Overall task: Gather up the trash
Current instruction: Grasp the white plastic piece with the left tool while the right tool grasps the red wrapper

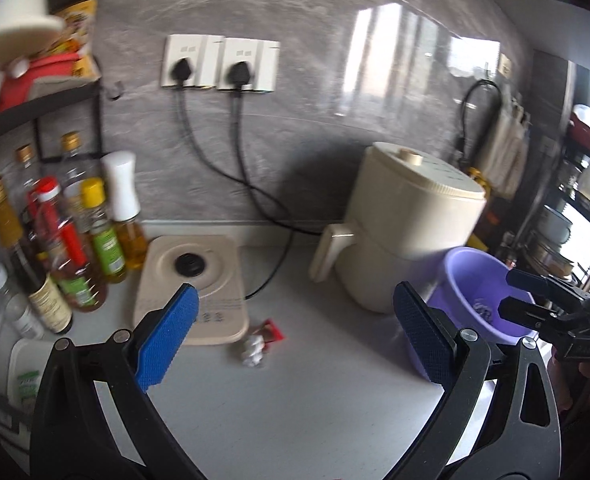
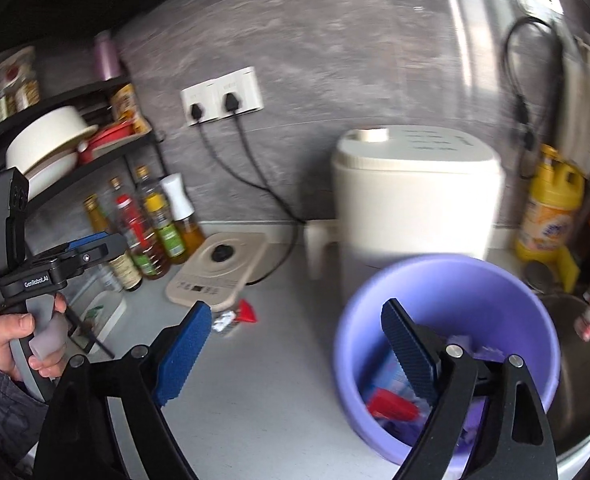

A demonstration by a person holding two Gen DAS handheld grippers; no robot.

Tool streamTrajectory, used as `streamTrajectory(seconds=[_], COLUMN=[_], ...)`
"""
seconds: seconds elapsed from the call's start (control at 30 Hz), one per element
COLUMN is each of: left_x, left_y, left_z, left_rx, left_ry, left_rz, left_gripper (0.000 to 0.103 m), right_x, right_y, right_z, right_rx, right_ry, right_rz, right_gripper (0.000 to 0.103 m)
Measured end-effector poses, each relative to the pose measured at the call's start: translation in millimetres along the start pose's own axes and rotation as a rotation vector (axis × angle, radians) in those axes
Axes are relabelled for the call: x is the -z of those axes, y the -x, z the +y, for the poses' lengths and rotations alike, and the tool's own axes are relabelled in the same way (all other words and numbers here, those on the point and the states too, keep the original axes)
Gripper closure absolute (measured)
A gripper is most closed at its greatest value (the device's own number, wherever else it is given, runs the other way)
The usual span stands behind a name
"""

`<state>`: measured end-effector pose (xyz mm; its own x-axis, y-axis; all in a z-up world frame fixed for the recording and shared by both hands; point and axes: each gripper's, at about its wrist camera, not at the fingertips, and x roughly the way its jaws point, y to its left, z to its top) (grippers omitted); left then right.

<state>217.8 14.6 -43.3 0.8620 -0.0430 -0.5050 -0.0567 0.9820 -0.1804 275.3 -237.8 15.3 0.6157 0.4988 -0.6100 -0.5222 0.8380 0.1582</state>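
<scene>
A crumpled white paper with a red wrapper [image 1: 259, 345] lies on the grey counter, just in front of a beige hob plate. My left gripper [image 1: 295, 334] hangs above and short of it, open, with nothing between its blue pads. In the right wrist view the same scrap [image 2: 234, 315] lies left of centre. A purple bin [image 2: 447, 276] holds a red wrapper [image 2: 391, 404] and other scraps. My right gripper [image 2: 295, 354] is open and empty, its right finger over the bin's mouth. The bin [image 1: 475, 276] and the right gripper [image 1: 513, 295] also show at the right of the left wrist view.
A cream appliance [image 1: 411, 216] stands behind the bin, its cords running to wall sockets [image 1: 219, 62]. The beige hob plate [image 1: 191, 280] and several bottles [image 1: 75, 240] fill the left. A yellow jug [image 2: 551, 208] and a metal pot [image 2: 587, 360] sit at the right. A hand [image 2: 15, 344] holds the left gripper [image 2: 95, 245].
</scene>
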Motion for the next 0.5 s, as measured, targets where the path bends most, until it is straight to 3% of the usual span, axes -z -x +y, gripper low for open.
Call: streamTrajectory(seconds=[0.3,0.5], left_x=[15,27], left_y=[4,-14], left_z=[30,41], left_rx=[-0.066,-0.080], left_ry=[0.063,0.094], left_rz=[0.014,0.056], left_gripper=[0.008,0.021], right_x=[-5,-3], right_y=[-29,-51], right_z=[30,42], right_rx=[-0.081,-0.106], right_ry=[0.099,0.154], right_rz=[0.051,0.096], right_gripper=[0.020,0.024])
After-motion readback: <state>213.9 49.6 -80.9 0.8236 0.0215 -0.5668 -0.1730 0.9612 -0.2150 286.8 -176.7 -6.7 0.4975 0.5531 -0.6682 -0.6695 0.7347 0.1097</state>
